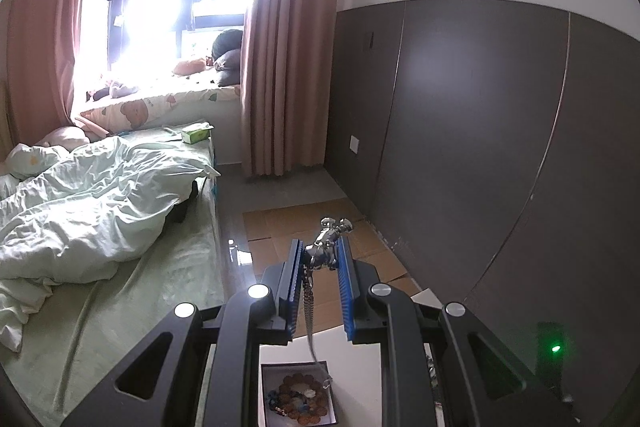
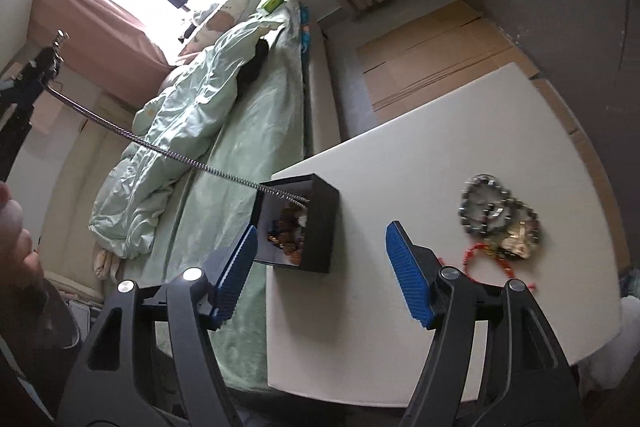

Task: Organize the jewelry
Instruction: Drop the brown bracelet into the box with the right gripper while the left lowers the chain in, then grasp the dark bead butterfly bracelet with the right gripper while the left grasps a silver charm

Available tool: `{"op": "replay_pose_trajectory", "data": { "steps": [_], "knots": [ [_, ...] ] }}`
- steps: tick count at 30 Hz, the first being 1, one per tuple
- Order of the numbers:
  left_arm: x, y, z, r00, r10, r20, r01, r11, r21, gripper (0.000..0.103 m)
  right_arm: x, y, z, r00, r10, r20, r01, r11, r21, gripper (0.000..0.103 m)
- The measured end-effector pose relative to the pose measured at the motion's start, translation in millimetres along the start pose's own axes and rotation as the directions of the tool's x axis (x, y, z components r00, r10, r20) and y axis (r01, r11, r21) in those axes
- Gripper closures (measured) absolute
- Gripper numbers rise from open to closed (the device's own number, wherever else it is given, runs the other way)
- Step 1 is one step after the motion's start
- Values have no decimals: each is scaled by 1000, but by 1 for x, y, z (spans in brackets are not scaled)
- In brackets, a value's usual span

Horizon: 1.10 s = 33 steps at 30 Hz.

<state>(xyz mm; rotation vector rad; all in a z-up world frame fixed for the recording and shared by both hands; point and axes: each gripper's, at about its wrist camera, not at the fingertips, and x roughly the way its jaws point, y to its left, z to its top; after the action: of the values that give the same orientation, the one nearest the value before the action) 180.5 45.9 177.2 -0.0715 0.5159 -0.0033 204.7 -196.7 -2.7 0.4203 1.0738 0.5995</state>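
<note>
Necklace chain hangs from my clamped left gripper into the black box at the table's bed-side edge. Next I lower it in (right gripper wide, empty).

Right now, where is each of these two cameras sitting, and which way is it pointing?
Left wrist view: sits on the left gripper, looking along its blue fingers toward the bed and window; the fingers pinch a silver pendant whose chain hangs toward the black box.
Right wrist view: sits on the right gripper, jaws apart and empty, looking down across the white table; a hand shows at left.
Shared: box, chain, bed, window.
</note>
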Motion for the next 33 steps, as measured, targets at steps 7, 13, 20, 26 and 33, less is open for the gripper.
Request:
{"op": "replay_pose_trajectory", "data": {
  "steps": [7,13,20,26,33],
  "knots": [
    [20,5,-19,999,-1,-51,1,1000,-13,88,-27,-23,-4,998,-24,51,22,999,34,36],
    [53,10,-55,989,13,-145,-18,999,-32,87,-49,-44,-11,996,-47,81,42,997,63,34],
    [89,6,-111,964,24,-265,-43,997,-65,31,-63,-82,-21,990,-104,95,91,988,127,22],
    [106,-12,-143,952,-23,-306,-4,996,-89,26,-53,-116,-31,985,-163,56,150,969,194,22],
    [122,-32,-167,940,-78,-331,39,991,-125,26,-27,-140,-32,984,-177,2,173,961,214,41]
  ]
}}
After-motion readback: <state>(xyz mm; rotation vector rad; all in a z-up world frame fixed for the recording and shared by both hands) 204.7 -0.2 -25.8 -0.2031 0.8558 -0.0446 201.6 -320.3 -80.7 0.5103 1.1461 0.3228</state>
